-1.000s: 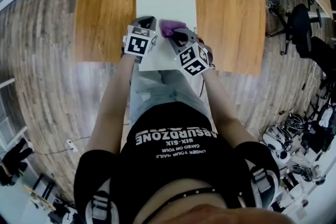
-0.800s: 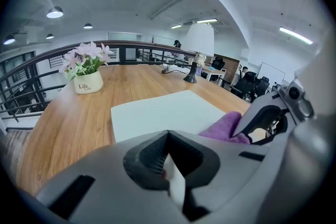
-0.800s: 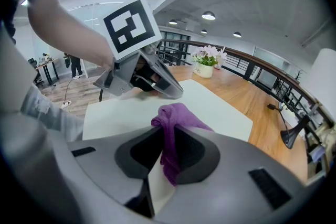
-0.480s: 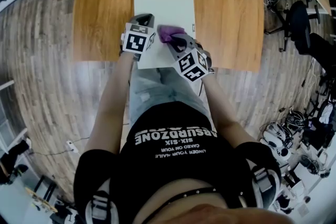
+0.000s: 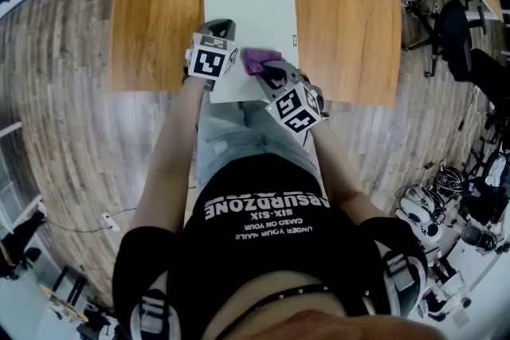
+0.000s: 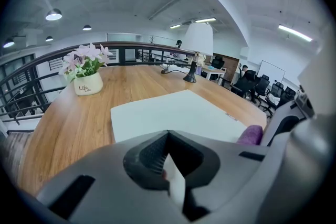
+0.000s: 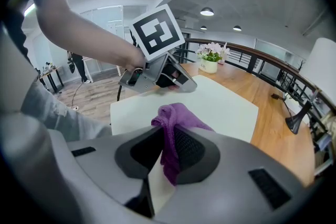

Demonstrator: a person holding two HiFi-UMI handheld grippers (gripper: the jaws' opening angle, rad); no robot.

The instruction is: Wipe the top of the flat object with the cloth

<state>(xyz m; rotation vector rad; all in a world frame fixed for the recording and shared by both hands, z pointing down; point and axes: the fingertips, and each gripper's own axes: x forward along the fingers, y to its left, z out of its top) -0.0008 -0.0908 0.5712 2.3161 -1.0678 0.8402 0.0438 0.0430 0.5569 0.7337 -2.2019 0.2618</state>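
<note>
Cloth (image 5: 256, 60), purple: clamped in right hand-held gripper (image 5: 269, 69), resting on near part of white flat board (image 5: 251, 12). Left hand-held gripper (image 5: 221, 29): closed on board's near-left edge. Board lies on wooden surface (image 5: 159, 12).

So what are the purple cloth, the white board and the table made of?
The cloth looks like soft fabric, perhaps microfibre: it bunches into folds and has a fuzzy matt surface. The board is thin, flat, smooth matt white, maybe plastic or coated card; I can't tell which. The table looks like wood or veneer: visible grain, slight sheen.
</note>
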